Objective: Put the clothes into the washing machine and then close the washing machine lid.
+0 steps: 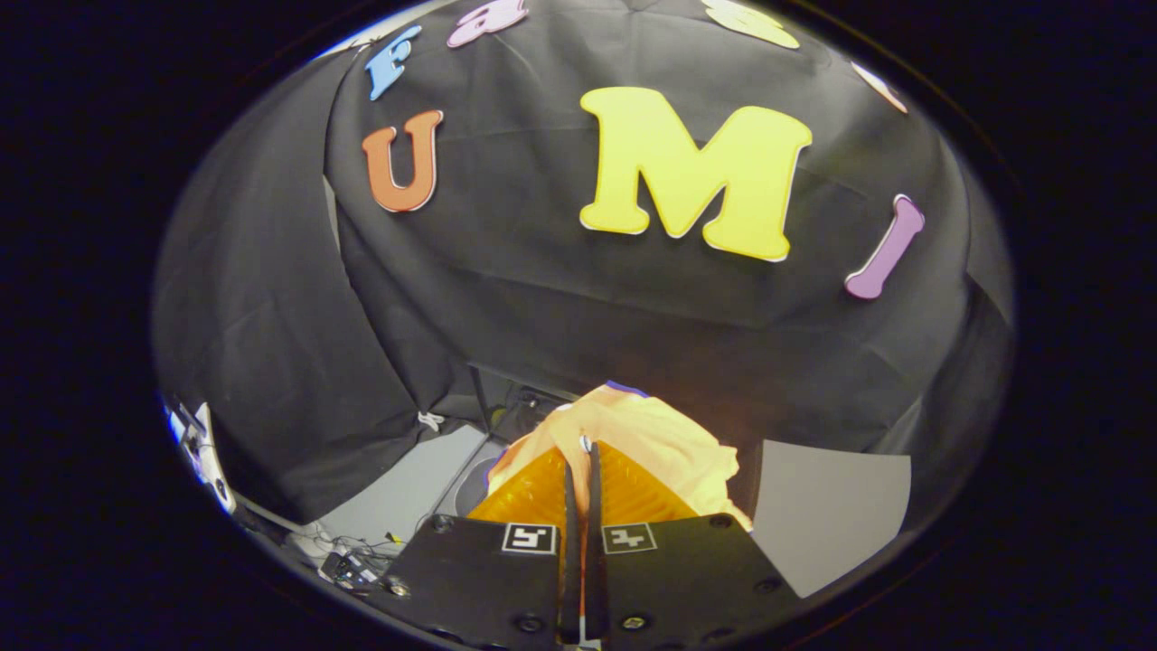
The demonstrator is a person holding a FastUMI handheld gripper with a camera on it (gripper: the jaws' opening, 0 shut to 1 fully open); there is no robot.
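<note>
The claw (581, 452) was pressed together, pinching the orange garment (660, 434) lifted just ahead of its fingers, so by judgement the clothes were not yet inside the washing machine (470, 484) below, and the lid closing remained outstanding.

The booth was dim overall, the black cloth wall (560, 298) soaking up most of the light. A warm glow fell on the pale orange garment (651, 434) pinched between the fingers (542, 488), whose amber pads lit up translucent. The grey floor patches (827, 506) read evenly bright. Fisheye bending curved everything toward the rim, where detail went soft and dark. The centre stayed sharp, without glare.
</note>
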